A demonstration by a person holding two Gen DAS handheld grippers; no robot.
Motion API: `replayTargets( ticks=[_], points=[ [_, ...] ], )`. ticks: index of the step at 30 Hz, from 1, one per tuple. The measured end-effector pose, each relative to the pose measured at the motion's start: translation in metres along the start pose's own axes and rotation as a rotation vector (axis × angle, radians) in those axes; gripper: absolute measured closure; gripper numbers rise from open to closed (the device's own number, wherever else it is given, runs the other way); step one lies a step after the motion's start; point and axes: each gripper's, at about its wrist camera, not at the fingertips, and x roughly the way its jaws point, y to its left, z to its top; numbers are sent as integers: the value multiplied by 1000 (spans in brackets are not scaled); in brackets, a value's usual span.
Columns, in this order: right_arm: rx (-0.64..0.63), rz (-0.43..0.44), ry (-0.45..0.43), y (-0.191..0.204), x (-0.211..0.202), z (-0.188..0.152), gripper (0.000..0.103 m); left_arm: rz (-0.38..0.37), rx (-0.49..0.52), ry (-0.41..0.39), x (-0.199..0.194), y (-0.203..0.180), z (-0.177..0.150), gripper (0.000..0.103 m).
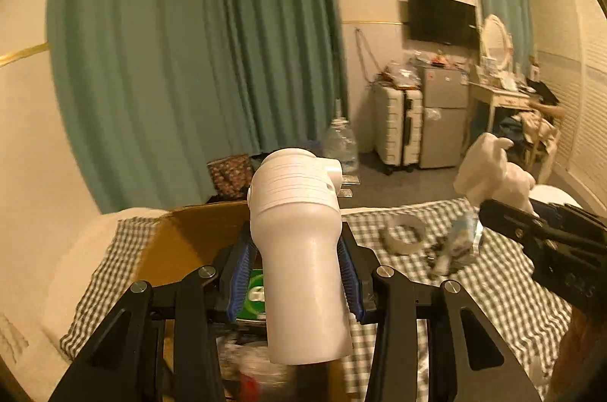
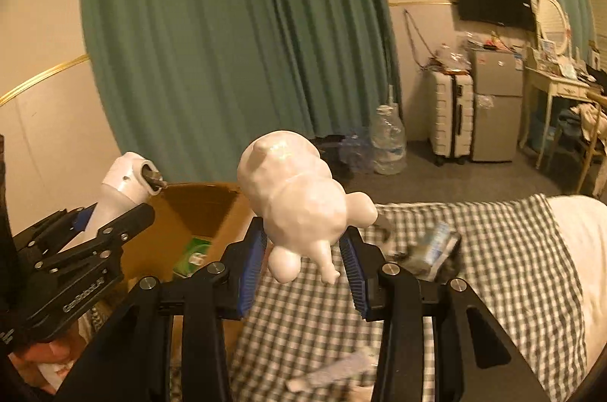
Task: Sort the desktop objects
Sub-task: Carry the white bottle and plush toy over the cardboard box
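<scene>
A dim bedroom with green curtains (image 1: 189, 41); a checked cloth (image 2: 493, 250) covers the surface. The left gripper (image 1: 296, 265) is clenched on a white tube (image 1: 299, 250) above the box (image 1: 189, 242) — rigid, probably light, smooth, best held mid-shaft. The right gripper (image 2: 303, 261) grasps a glossy white figurine (image 2: 299, 204) over the cloth — likely fragile, slippery.

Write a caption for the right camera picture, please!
Right gripper holds a white figurine above the checkered cloth.
</scene>
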Motion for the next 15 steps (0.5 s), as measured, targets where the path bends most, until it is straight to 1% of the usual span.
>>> replayTargets(
  ticks=[2, 4, 8, 15],
  points=[
    [-26, 12, 10, 15, 7, 1, 63, 23, -17, 4, 4, 11, -2, 61],
    [-50, 4, 17, 29, 15, -2, 63, 43, -25, 10, 8, 21, -5, 61],
    [-46, 19, 46, 45, 29, -7, 63, 55, -58, 25, 12, 43, -10, 61],
    [-117, 37, 60, 85, 49, -12, 63, 113, -86, 64, 17, 78, -22, 61]
  ],
)
